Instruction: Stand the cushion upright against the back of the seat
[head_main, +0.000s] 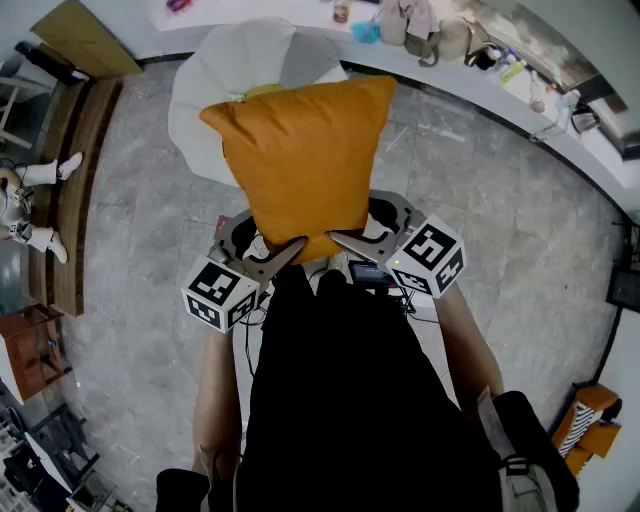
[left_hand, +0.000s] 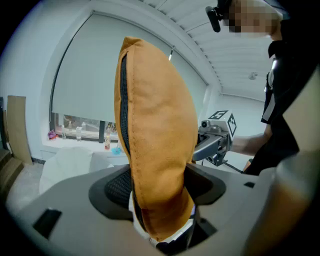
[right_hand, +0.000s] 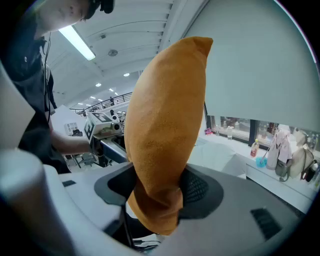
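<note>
An orange cushion (head_main: 305, 150) hangs in the air in front of me, held by its near edge from both sides. My left gripper (head_main: 283, 257) is shut on its near left corner and my right gripper (head_main: 350, 243) on its near right corner. In the left gripper view the cushion (left_hand: 155, 135) stands tall between the pads, zip edge to the left, with my left gripper (left_hand: 160, 195) pinching its lower end. The right gripper view shows the cushion (right_hand: 165, 120) squeezed in my right gripper (right_hand: 157, 192). The white seat (head_main: 215, 80) lies beyond and below the cushion, partly hidden by it.
A long white counter (head_main: 480, 85) with bottles and bags runs along the far side. A wooden bench (head_main: 75, 180) and someone's white-socked feet (head_main: 40, 175) are at the left. Grey tiled floor (head_main: 500, 230) spreads to the right. An orange thing (head_main: 590, 420) sits bottom right.
</note>
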